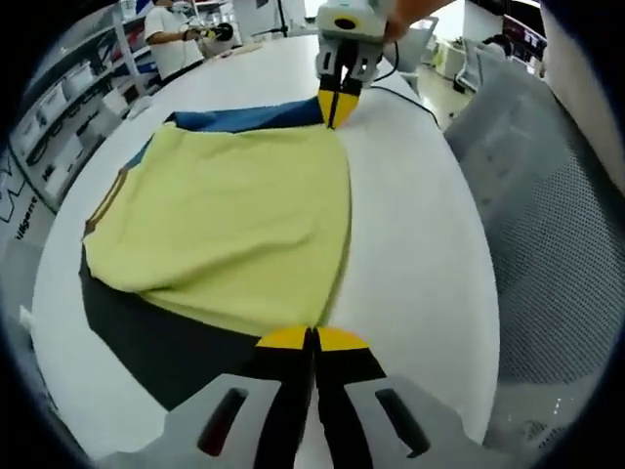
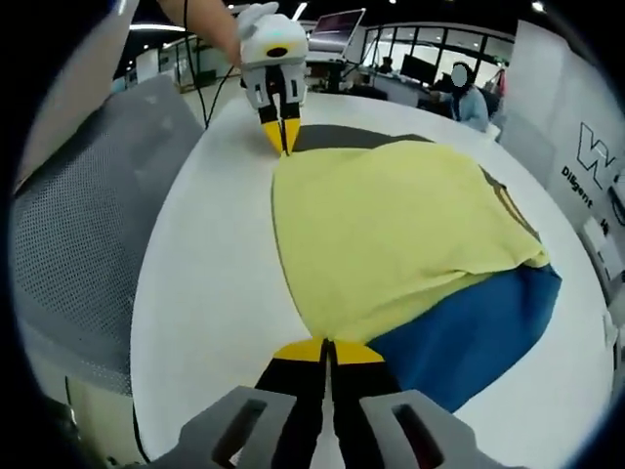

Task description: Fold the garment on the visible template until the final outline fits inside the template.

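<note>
A yellow garment (image 1: pixel 234 215) lies flat on a white table (image 1: pixel 420 254), over a dark grey template (image 1: pixel 146 337). A blue patch (image 1: pixel 244 118) shows at its far end; I cannot tell whether it is garment or mat. My left gripper (image 1: pixel 312 339) is shut on the garment's near edge corner. At the far corner of the same edge, the right gripper (image 1: pixel 338 106) pinches the cloth. In the right gripper view, the right gripper (image 2: pixel 330 350) is shut on the garment (image 2: pixel 391 225) beside the blue patch (image 2: pixel 469 332), and the left gripper (image 2: pixel 283 134) holds the far corner by the template (image 2: pixel 342 138).
Grey mesh chair backs (image 1: pixel 547 195) (image 2: pixel 78 215) stand along the table's side nearest the grippers. A black cable (image 1: pixel 410 98) runs over the table behind the right gripper. A standing person (image 1: pixel 171 34) and shelves are past the far end; a seated person (image 2: pixel 469 98) is at desks.
</note>
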